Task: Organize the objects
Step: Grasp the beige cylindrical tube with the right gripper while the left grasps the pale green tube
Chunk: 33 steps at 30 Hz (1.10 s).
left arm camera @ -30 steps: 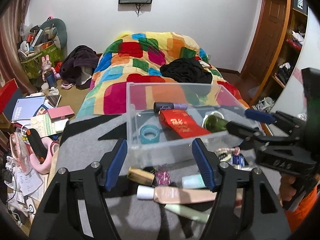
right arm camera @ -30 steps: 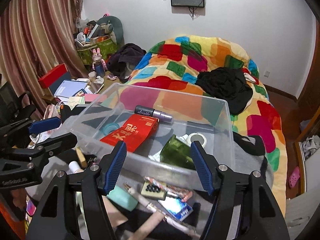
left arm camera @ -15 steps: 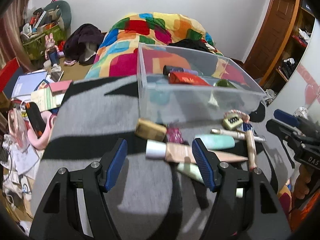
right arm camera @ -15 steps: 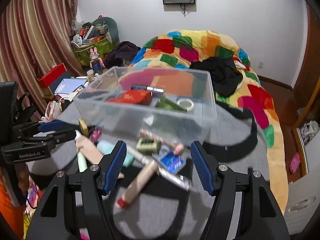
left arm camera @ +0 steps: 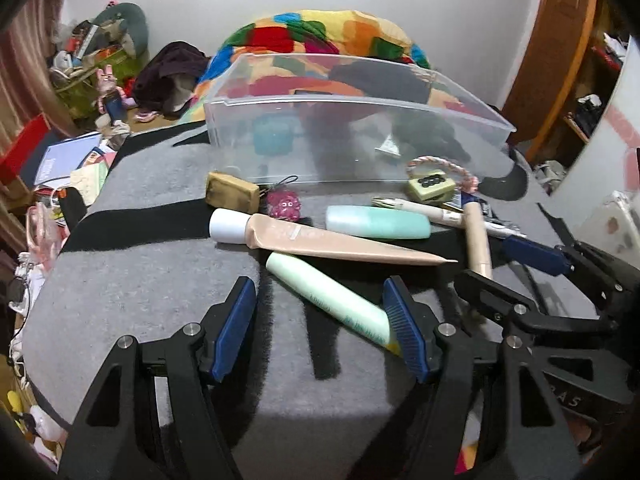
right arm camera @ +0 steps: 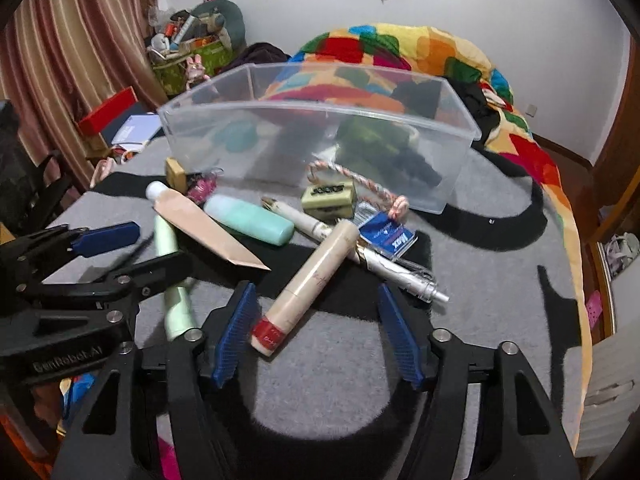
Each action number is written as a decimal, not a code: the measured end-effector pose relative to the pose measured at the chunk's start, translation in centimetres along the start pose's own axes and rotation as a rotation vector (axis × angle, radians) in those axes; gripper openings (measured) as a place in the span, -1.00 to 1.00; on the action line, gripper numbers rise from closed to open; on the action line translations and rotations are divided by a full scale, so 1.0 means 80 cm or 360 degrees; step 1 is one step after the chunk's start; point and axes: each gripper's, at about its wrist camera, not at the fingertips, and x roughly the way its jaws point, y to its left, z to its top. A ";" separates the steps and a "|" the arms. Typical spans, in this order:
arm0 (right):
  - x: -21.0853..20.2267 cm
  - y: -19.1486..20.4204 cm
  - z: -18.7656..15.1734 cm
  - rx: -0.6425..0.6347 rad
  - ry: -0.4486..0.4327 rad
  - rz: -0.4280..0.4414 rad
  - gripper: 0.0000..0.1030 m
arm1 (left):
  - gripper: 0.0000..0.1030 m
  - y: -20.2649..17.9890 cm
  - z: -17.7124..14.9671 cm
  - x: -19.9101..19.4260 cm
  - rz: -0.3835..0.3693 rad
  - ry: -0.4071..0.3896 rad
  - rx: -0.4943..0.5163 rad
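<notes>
A clear plastic bin (left arm camera: 360, 108) (right arm camera: 320, 120) stands on the grey blanket (left arm camera: 140, 288); things inside it show blurred through its wall. In front lie a beige tube with a white cap (left arm camera: 320, 240), a pale green tube (left arm camera: 328, 296) (right arm camera: 174, 280), a teal bottle (left arm camera: 378, 222) (right arm camera: 250, 218), a cream stick with a red cap (right arm camera: 312, 280) and a pen (right arm camera: 360, 256). My left gripper (left arm camera: 320, 328) is open, low over the pale green tube's end. My right gripper (right arm camera: 318, 328) is open around the cream stick's red end, not touching it.
A tan block (left arm camera: 232, 194), a pink charm (left arm camera: 282, 206), a green box with a braided cord (left arm camera: 432, 188) and a blue packet (right arm camera: 386, 236) lie by the bin. A colourful quilt (right arm camera: 400, 52) lies behind. Clutter covers the floor at left (left arm camera: 68, 156).
Both grippers have dropped from above the bin to low over the loose things in front of it. Both stay open.
</notes>
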 end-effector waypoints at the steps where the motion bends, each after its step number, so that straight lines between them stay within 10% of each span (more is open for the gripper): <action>1: 0.003 -0.001 -0.001 0.0008 0.0008 0.0010 -0.01 | 0.28 0.001 -0.001 0.003 -0.0024 0.0019 -0.0017; 9: -0.007 -0.005 -0.012 -0.0041 -0.0022 -0.0031 -0.73 | -0.27 0.025 -0.016 -0.013 -0.0051 0.0004 -0.0047; 33: -0.025 -0.006 -0.028 -0.0070 -0.0056 -0.0015 -0.73 | -0.72 0.043 -0.033 -0.028 -0.0114 -0.0046 0.0008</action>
